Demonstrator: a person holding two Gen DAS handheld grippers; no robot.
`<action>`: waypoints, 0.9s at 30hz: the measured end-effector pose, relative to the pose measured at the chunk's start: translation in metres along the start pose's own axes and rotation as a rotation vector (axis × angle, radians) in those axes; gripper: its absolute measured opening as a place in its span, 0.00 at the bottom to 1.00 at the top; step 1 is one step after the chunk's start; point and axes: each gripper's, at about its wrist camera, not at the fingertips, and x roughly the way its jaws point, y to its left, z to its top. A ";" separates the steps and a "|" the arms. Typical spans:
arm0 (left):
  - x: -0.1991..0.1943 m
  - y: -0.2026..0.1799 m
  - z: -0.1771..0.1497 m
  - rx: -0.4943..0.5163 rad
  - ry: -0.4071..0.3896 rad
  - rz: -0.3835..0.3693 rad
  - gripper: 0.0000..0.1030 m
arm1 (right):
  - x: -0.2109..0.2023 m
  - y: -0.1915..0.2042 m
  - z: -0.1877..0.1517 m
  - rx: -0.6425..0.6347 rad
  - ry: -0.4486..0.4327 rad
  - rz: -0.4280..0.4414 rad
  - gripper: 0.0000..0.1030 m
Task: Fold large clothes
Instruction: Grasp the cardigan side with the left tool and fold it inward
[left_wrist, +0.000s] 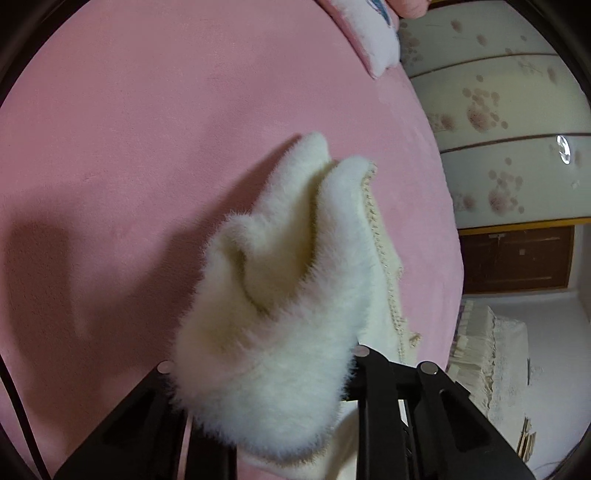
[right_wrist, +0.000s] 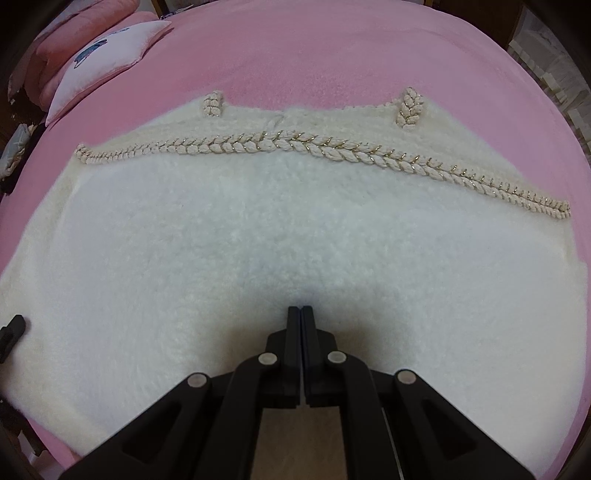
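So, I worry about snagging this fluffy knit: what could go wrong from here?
1. The left claw grips a bunched fold of the white sweater; thick pile could slip free.
2. The braided trim with gold thread might catch or twist.
3. The right claw, shut over the sweater, may drag it.

Pink bedsheet (right_wrist: 332, 55) — pillow (right_wrist: 107, 62), wardrobe (left_wrist: 498, 122).

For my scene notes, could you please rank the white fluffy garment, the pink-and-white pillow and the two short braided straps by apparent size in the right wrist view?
1. white fluffy garment
2. pillow
3. The two braided straps: the right one looks larger than the left, perhaps only from nearness to the camera.
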 end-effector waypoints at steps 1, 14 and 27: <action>0.006 -0.010 0.001 0.009 0.005 -0.010 0.19 | -0.001 0.000 0.000 0.000 -0.002 -0.001 0.03; -0.005 -0.101 -0.044 0.269 0.109 -0.148 0.19 | -0.006 -0.004 -0.008 0.039 -0.026 0.012 0.03; -0.008 -0.165 -0.106 0.344 0.111 -0.191 0.18 | -0.010 -0.032 -0.007 0.036 -0.005 0.146 0.02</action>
